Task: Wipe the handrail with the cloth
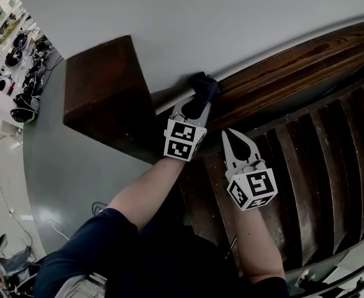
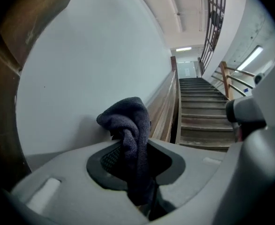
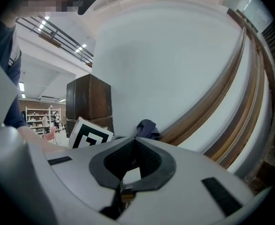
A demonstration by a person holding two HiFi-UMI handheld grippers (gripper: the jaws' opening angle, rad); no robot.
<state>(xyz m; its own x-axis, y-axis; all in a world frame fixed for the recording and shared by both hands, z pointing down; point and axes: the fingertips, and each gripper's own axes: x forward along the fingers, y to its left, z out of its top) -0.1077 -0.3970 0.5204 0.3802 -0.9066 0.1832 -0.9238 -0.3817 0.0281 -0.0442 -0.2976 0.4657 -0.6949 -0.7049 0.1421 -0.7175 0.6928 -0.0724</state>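
A dark blue cloth [image 1: 202,85] is pressed on the lower end of the brown wooden handrail [image 1: 294,61], right beside the white wall. My left gripper [image 1: 196,100] is shut on the cloth, which bunches up above the jaws in the left gripper view [image 2: 127,121]. The handrail [image 2: 163,104] runs up along the wall ahead of it. My right gripper [image 1: 227,133] hovers just right of the left one, over the steps, shut and holding nothing. In the right gripper view the cloth [image 3: 147,128] and handrail [image 3: 212,102] show past its closed tips [image 3: 134,140].
A dark wooden newel post [image 1: 104,92] stands just left of the cloth. Wooden stair steps [image 1: 318,160] climb to the right under the rail. The white wall [image 1: 200,17] lies behind. A grey floor [image 1: 51,160] with parked scooters spreads at far left.
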